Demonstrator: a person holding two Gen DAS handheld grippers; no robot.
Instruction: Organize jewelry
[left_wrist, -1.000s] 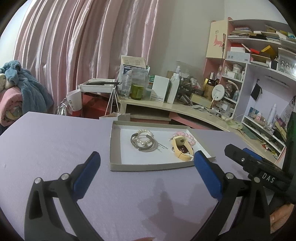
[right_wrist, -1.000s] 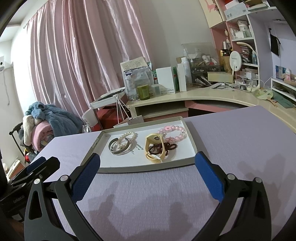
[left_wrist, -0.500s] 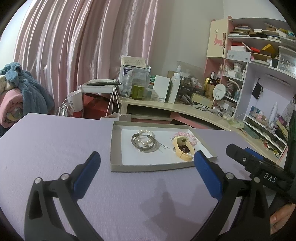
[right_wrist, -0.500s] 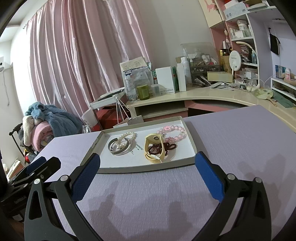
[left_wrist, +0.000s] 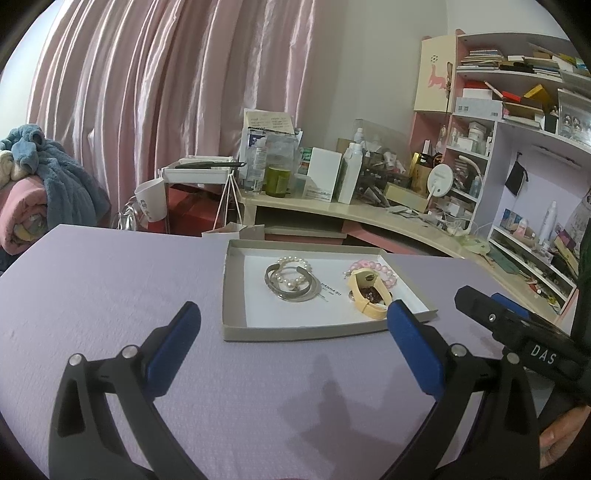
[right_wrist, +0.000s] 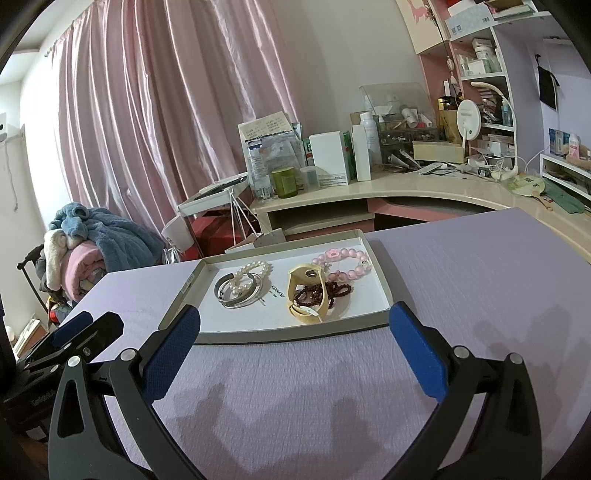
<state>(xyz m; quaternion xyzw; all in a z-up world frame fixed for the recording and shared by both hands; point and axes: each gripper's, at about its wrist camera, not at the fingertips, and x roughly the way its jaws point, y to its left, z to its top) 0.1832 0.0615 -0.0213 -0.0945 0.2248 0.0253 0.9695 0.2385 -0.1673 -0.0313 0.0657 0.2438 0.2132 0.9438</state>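
Note:
A shallow grey cardboard tray (left_wrist: 233, 295) (right_wrist: 380, 280) lies on the lilac table. In it are silver bangles (left_wrist: 295, 290) (right_wrist: 236, 291) with a pearl bracelet (left_wrist: 291, 263) (right_wrist: 251, 273), a cream band (left_wrist: 369, 295) (right_wrist: 308, 291), dark red beads (right_wrist: 328, 290) and a pink bead bracelet (left_wrist: 373, 266) (right_wrist: 347, 264). My left gripper (left_wrist: 293, 328) hangs open in front of the tray's near edge. My right gripper (right_wrist: 295, 326) is also open, its blue pads either side of the tray's near edge. Both are empty.
The lilac table (left_wrist: 110, 280) spreads wide on the left of the tray. Behind it stand a cluttered cream desk (left_wrist: 332, 206), shelves (left_wrist: 517, 122), a pink curtain (left_wrist: 166, 92) and a pile of blankets (left_wrist: 40, 184). The other gripper (left_wrist: 517, 332) shows at the right edge.
The left wrist view has tilted up slightly, so the tray sits a little lower and nearer. The right gripper has hardly moved. Both stay open.

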